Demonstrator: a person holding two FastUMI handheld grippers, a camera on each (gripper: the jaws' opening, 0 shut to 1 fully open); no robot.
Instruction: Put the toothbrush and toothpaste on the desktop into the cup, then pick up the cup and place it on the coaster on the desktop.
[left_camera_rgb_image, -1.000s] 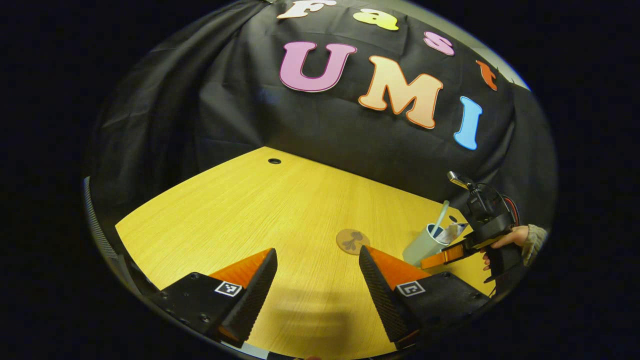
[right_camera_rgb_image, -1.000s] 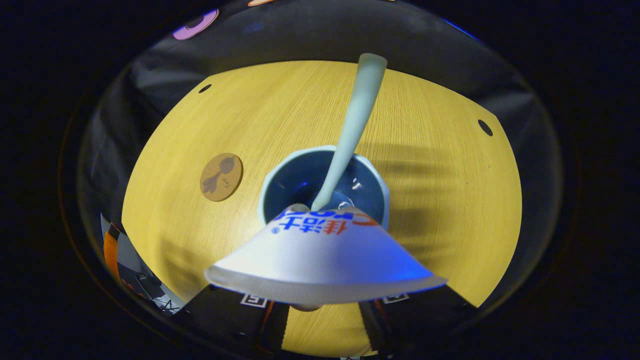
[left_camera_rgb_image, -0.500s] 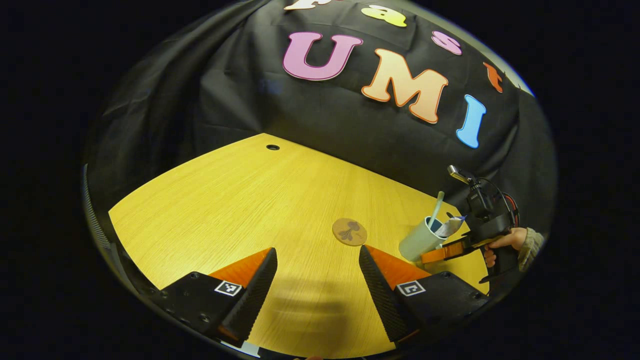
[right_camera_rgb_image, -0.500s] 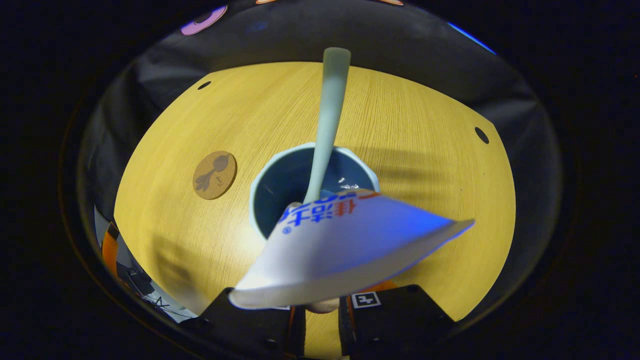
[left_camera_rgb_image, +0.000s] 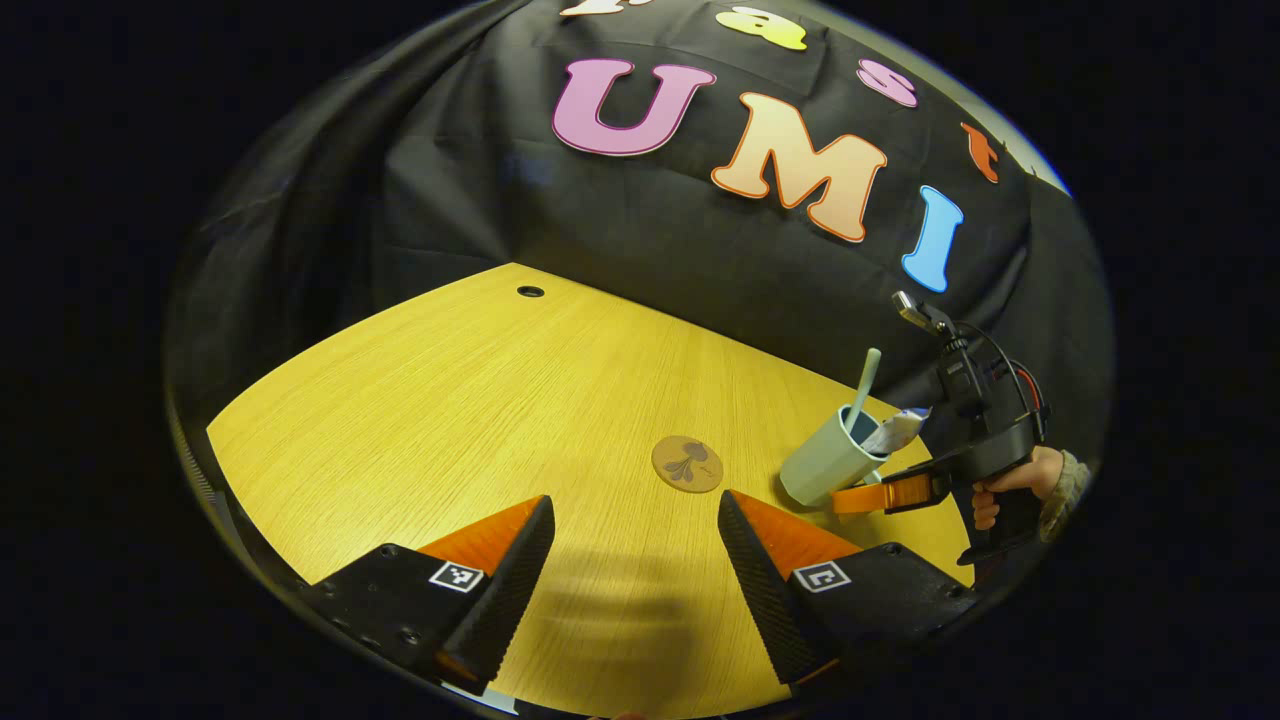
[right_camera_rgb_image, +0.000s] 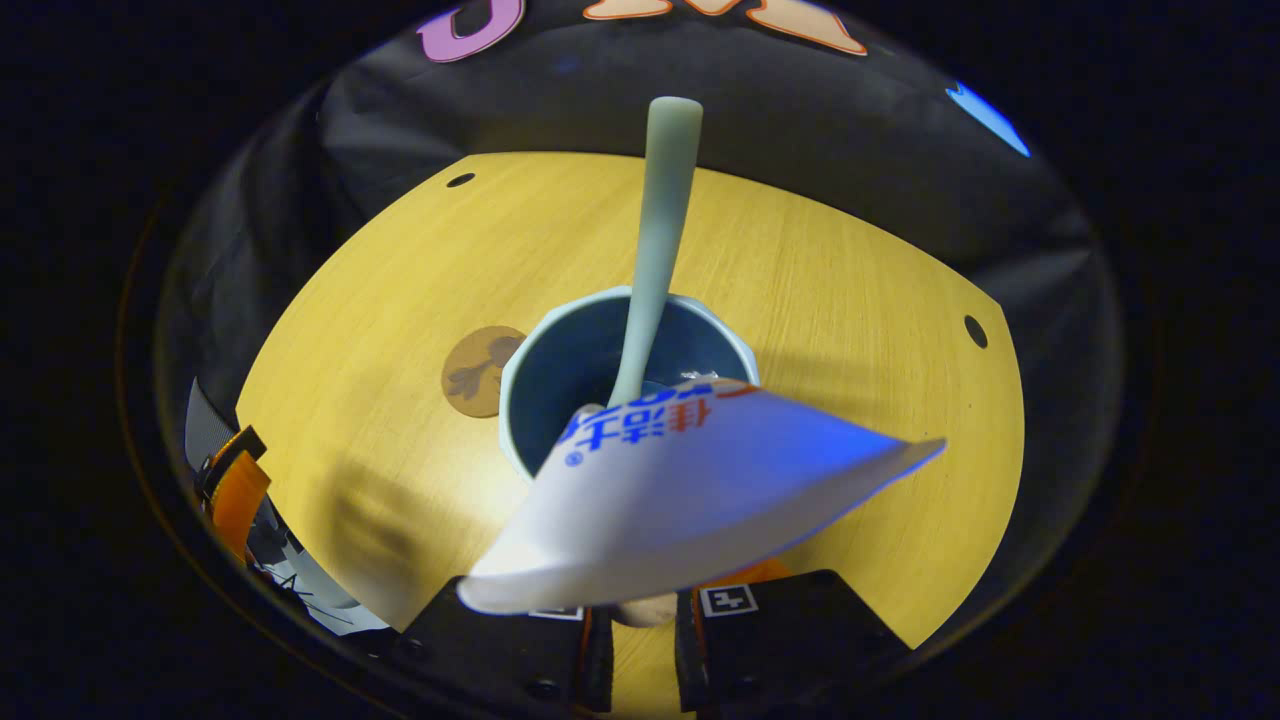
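The cup (left_camera_rgb_image: 832, 461), clamped at its near wall by the right tongs (right_camera_rgb_image: 640, 640), has risen off the counter (left_camera_rgb_image: 480, 400) and tipped toward the coaster (left_camera_rgb_image: 687, 463), where half a second ago it stood lower and farther right in the left gripper view. In the right gripper view the coaster (right_camera_rgb_image: 478, 371) has slid in until the cup's rim (right_camera_rgb_image: 627, 385) overlaps its edge; a moment earlier it sat well clear to the left. The carry to the coaster appears to be under way, with both items already loaded.

The toothbrush (right_camera_rgb_image: 658, 240) stands in the cup, its pale, smooth handle leaning toward the far wall. The toothpaste (right_camera_rgb_image: 690, 500) rests beside it, the flat crimped tail of the white, glossy tube fanning out over the near rim.

The left tongs (left_camera_rgb_image: 632, 570) hang released over the near counter, grasping nothing, the ribbed inner faces of the fingers well apart. A hand (left_camera_rgb_image: 1010, 485) in a knitted cuff grips the right tool's handle at the far right.

The cup is a pale matte cylinder with a dark, glazed-looking interior and a faintly faceted rim. The coaster is a thin brown disc bearing a dark printed figure. The counter is yellow wood-grain laminate, with small round cable holes near its far edge.
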